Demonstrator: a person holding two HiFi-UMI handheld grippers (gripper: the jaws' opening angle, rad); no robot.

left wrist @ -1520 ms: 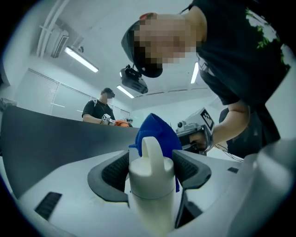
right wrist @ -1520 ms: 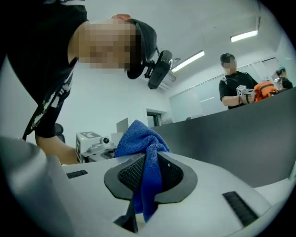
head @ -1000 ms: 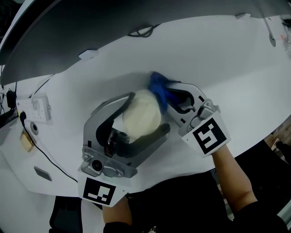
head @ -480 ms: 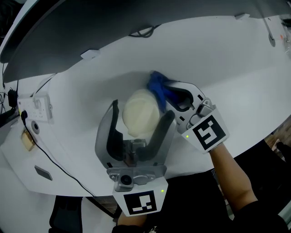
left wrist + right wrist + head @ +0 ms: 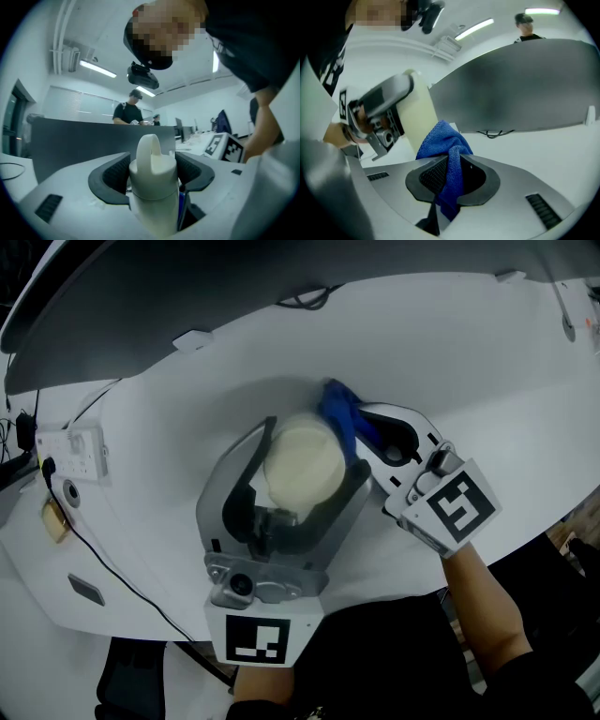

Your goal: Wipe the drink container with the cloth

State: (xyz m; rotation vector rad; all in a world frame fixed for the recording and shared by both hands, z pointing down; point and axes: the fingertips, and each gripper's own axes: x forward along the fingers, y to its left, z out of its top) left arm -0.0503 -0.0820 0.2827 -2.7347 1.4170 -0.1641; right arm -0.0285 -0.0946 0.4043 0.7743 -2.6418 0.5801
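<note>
A cream drink container [image 5: 302, 465] with a loop-handled cap stands upright on the white table. My left gripper [image 5: 314, 451] reaches in from the near side with one jaw on each flank of it. Its jaws have just been closing, and the pads [image 5: 114, 174] press on the bottle [image 5: 152, 187]. My right gripper [image 5: 359, 435] comes from the right, shut on a blue cloth [image 5: 337, 413]. In the right gripper view the cloth [image 5: 445, 150] bunches out past the jaws and lies against the bottle's side [image 5: 415, 117].
A grey partition [image 5: 141, 306] runs along the table's far edge, with cables [image 5: 305, 298] in front of it. A white power strip [image 5: 70, 451] with a black lead lies at the left. The near table edge runs just behind both grippers. A person [image 5: 129, 110] stands beyond the partition.
The left gripper has swung from the bottle's left side round to its near side and now clasps it. The right gripper has rolled a little and shifted right, with the cloth staying on the bottle.
</note>
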